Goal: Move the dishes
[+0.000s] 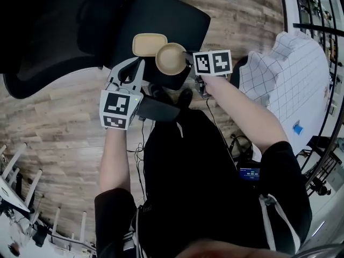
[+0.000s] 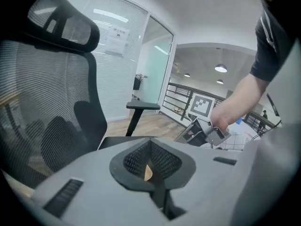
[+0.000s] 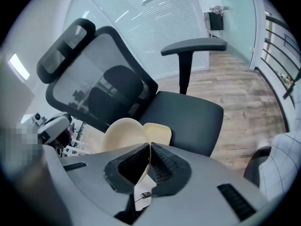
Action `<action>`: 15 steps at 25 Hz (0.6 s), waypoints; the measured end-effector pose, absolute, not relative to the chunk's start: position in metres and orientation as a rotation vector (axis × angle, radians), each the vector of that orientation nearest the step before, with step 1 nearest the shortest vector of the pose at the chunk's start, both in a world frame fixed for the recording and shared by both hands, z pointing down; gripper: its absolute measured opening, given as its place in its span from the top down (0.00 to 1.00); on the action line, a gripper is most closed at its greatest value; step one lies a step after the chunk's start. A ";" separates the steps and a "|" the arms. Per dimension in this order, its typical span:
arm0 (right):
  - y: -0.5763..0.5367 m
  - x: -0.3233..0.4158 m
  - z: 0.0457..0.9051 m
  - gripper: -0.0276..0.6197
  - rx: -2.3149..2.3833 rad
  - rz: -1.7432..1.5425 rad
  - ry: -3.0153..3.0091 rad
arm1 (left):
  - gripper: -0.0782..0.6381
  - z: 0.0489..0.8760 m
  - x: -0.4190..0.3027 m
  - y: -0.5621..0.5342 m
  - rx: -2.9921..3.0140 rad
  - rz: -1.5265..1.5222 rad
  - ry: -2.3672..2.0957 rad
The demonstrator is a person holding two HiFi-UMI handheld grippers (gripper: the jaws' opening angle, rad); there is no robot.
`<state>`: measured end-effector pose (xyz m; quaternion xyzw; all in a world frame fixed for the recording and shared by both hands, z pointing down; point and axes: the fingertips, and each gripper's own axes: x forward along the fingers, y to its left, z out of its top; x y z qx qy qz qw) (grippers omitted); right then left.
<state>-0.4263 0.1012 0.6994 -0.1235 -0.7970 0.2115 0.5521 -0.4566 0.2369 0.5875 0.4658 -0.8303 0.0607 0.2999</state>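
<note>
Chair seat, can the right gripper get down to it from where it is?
Probably yes: the right gripper, shut on the round bowl, hangs over the bare chair seat with nothing between.

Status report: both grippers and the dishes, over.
Left gripper shut on cream tray. Right gripper shut on round bowl. Both held above black chair seat, dishes close side by side.

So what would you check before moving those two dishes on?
1. Right gripper shut on the bowl rim: ok.
2. Left gripper shut on the tray: ok, though only a sliver shows between its jaws.
3. Bowl and tray empty: ok.
4. Bowl clear of tray: cannot tell; they overlap from above.
5. Dishes clear of the chair seat: cannot tell.
</note>
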 end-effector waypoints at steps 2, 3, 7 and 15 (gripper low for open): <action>0.091 -0.404 0.678 0.91 -0.272 0.536 -1.907 | 0.88 0.576 -0.435 0.226 1.268 0.160 -2.197; 0.085 -0.394 0.668 0.91 -0.260 0.555 -1.920 | 0.89 0.570 -0.425 0.218 1.291 0.163 -2.192; 0.054 -0.350 0.632 0.91 -0.203 0.619 -1.959 | 0.88 0.548 -0.385 0.183 1.402 0.182 -2.151; -0.010 -0.226 0.574 0.91 -0.089 0.700 -2.038 | 0.89 0.498 -0.284 0.114 1.584 0.231 -2.100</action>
